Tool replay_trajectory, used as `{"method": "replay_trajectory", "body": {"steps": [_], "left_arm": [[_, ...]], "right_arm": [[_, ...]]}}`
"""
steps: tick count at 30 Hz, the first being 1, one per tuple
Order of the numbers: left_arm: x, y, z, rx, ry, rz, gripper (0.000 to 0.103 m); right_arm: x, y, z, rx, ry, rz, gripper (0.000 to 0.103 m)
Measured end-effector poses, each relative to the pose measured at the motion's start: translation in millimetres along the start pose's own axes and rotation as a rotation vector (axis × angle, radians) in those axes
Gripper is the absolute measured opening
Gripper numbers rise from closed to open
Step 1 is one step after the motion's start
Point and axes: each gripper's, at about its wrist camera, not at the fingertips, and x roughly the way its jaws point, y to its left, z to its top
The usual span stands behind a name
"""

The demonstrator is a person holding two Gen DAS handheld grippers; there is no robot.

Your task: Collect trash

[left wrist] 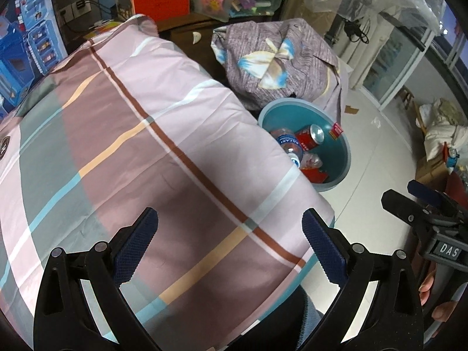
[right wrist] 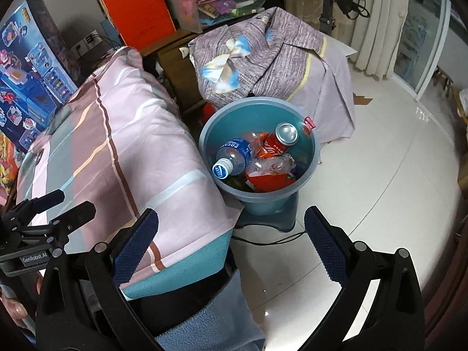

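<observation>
A teal trash bin (right wrist: 307,158) stands on a grey stool (right wrist: 280,219) beside the bed; it also shows in the left wrist view (left wrist: 340,158). Inside lie a plastic water bottle (right wrist: 234,155), a red soda can (right wrist: 279,142), crumpled clear wrappers (right wrist: 269,165) and red packaging (right wrist: 267,181). My left gripper (left wrist: 229,245) is open and empty above the plaid bedspread (left wrist: 131,146). My right gripper (right wrist: 231,247) is open and empty, above the bed corner and floor, in front of the bin.
A purple floral cloth (right wrist: 263,52) covers furniture behind the bin. Orange box (right wrist: 140,11), toy boxes (right wrist: 26,67) and clutter stand at the back. A black cable (right wrist: 269,241) lies on the white tiled floor (right wrist: 380,190). A blue towel (right wrist: 216,324) lies below.
</observation>
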Motion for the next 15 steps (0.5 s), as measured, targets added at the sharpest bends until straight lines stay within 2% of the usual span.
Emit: {"method": "replay_trajectory", "body": {"steps": [15], "left_arm": [[-7.1, 0.5, -3.1, 0.0, -0.025, 0.019, 0.099]], "right_arm": [[2.6, 0.4, 0.0, -0.015, 0.001, -0.047, 0.096]]}}
